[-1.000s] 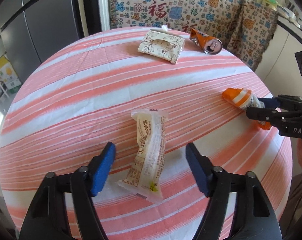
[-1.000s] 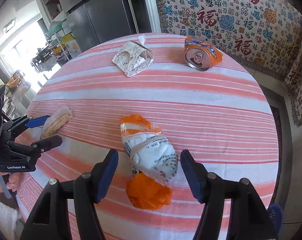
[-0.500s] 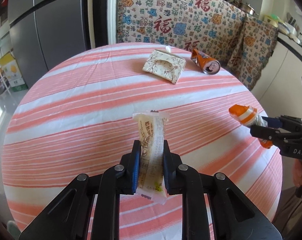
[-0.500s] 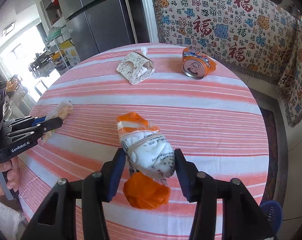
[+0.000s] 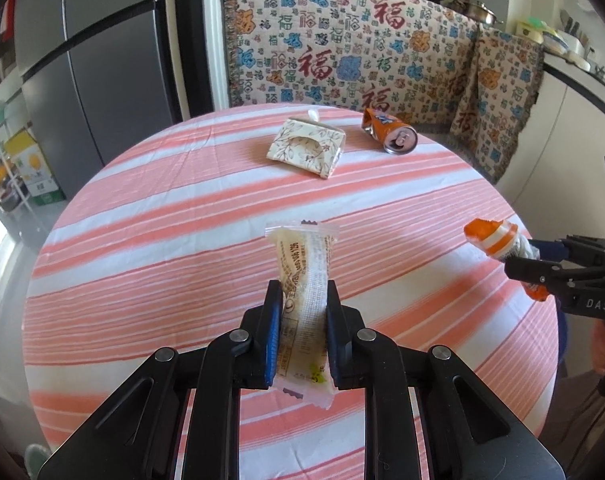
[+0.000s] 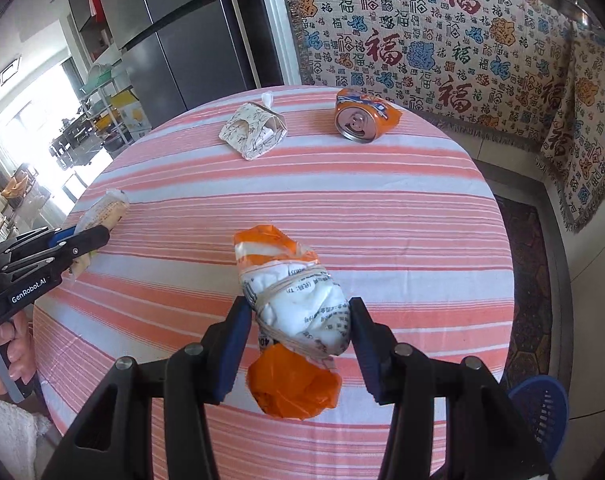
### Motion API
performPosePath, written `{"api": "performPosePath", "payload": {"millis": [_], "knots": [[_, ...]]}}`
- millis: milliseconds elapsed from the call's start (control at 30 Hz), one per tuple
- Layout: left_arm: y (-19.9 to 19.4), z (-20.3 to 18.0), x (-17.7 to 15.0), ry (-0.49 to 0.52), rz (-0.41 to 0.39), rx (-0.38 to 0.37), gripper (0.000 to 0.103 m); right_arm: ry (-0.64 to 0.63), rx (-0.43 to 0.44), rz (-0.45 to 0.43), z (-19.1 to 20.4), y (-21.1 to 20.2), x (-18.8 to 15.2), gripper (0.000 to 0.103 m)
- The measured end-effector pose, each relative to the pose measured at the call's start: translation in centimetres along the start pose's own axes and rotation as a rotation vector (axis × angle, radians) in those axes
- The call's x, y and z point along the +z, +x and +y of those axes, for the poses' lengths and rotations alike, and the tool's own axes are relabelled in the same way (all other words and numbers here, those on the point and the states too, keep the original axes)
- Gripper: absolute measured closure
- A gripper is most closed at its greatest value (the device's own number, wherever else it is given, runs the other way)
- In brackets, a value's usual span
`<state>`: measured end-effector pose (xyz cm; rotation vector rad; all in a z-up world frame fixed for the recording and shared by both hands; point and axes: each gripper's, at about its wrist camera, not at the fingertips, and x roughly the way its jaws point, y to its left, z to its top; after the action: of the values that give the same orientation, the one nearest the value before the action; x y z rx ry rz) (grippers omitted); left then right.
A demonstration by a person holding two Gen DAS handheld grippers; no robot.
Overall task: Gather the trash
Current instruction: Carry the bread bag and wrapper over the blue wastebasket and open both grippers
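My left gripper [image 5: 302, 300] is shut on a clear snack wrapper [image 5: 304, 276] with a yellowish bar inside and holds it above the round striped table [image 5: 182, 248]. My right gripper [image 6: 298, 312] is shut on an orange and white bundled bag [image 6: 298, 300] tied with a rubber band, lifted off the cloth. The bag and right gripper also show in the left wrist view [image 5: 498, 240]. The wrapper and left gripper show in the right wrist view [image 6: 102, 212]. A crushed orange can [image 5: 390, 132] and a floral tissue pack [image 5: 306, 148] lie at the far side.
A patterned cloth covers the bench [image 5: 362, 60] behind the table. A grey fridge [image 5: 82, 60] stands at the far left. A blue basket [image 6: 542, 404] sits on the floor at the right, below the table edge.
Both grippers closed from open onto their items. Then both lifted them up off the table, and the table now looks farther away.
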<state>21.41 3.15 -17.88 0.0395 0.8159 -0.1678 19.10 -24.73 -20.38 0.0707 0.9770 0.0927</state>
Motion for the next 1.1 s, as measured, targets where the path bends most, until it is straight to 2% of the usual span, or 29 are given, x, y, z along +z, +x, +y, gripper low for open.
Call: {"api": "performPosePath", "payload": {"millis": [200, 500, 833, 1100], "knots": [[-1.1, -3.1, -0.1, 0.011, -0.009, -0.056, 0.085, 0.035, -0.020, -0.026, -2.3, -2.2, -0.9, 0.053], [-1.6, -10.7, -0.1, 0.048, 0.011, -0.196, 0.085, 0.130, -0.088, -0.074, -8.0, -6.6, -3.6, 0.053], [-0.2, -23.0, 0.9, 0.141, 0.057, -0.379, 0.085, 0.306, -0.214, -0.104, -17.4, -10.9, -8.4, 0.053], [2.4, -33.4, 1.3, 0.213, 0.131, -0.524, 0.085, 0.489, -0.354, -0.077, -25.8, -12.7, -13.6, 0.053]]}}
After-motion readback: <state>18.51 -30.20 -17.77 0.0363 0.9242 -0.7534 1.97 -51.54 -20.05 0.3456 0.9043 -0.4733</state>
